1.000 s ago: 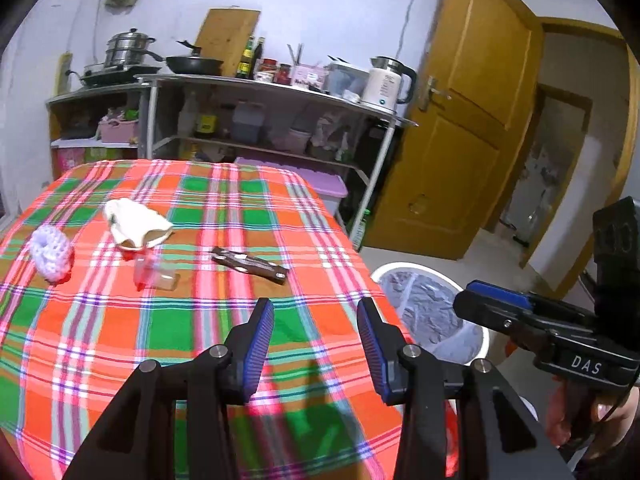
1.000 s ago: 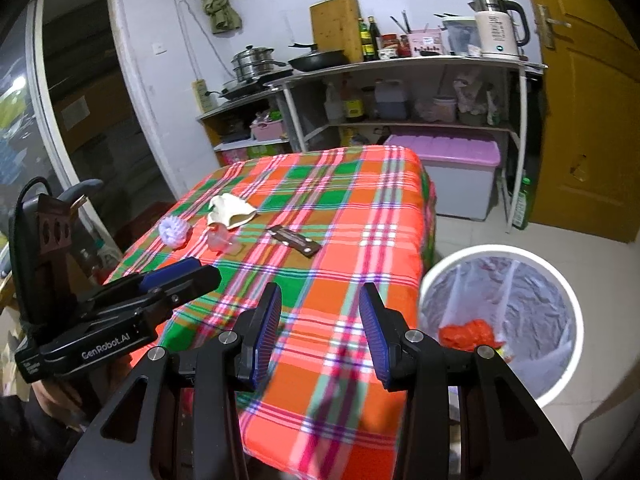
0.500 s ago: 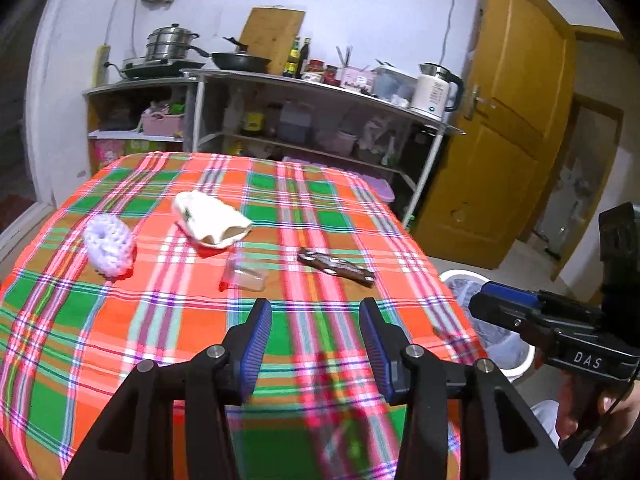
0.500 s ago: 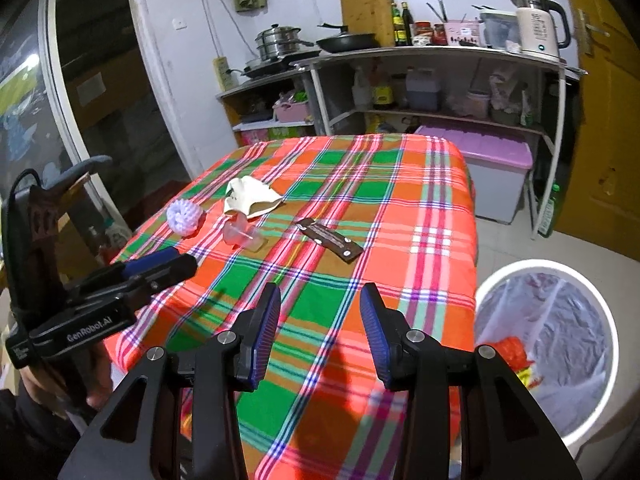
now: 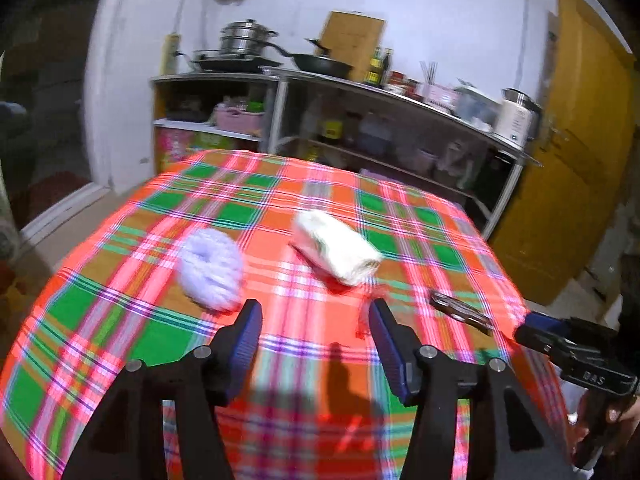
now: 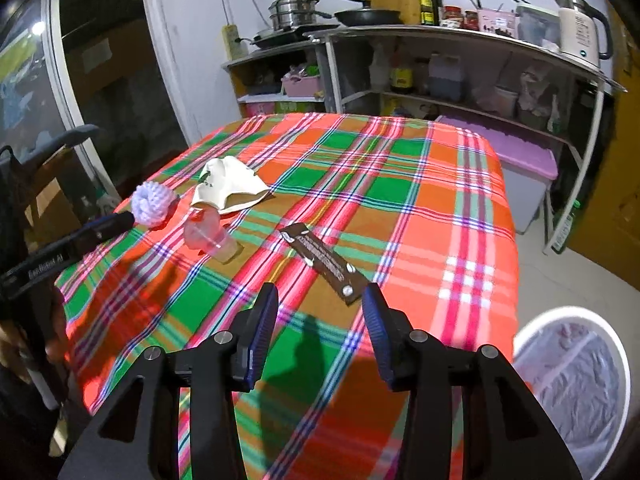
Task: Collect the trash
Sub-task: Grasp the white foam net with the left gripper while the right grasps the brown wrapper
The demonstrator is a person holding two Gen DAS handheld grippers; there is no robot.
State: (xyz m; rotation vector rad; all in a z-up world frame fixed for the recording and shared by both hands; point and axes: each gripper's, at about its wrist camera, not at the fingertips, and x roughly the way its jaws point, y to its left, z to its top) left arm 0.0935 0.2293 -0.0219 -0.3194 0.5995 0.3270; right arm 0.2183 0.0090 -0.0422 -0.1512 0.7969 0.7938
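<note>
On the plaid tablecloth (image 6: 400, 184) lie a white foam net (image 5: 210, 268) (image 6: 153, 204), a crumpled cream paper bag (image 5: 336, 250) (image 6: 230, 188), a clear plastic cup on its side (image 6: 208, 238) and a brown wrapper (image 6: 324, 262) (image 5: 460, 314). My left gripper (image 5: 316, 324) is open and empty, just short of the net and the bag. My right gripper (image 6: 320, 314) is open and empty, just short of the brown wrapper. The cup is hidden in the left wrist view.
A white bin lined with a grey bag (image 6: 580, 376) stands on the floor right of the table. Metal shelves with pots, a kettle (image 6: 580, 32) and boxes stand behind the table. A yellow door (image 5: 572, 184) is at right.
Both grippers have moved forward over the table. The left has swung left toward the net and bag. The right has come close to the brown wrapper; the bin has slid to the frame's edge.
</note>
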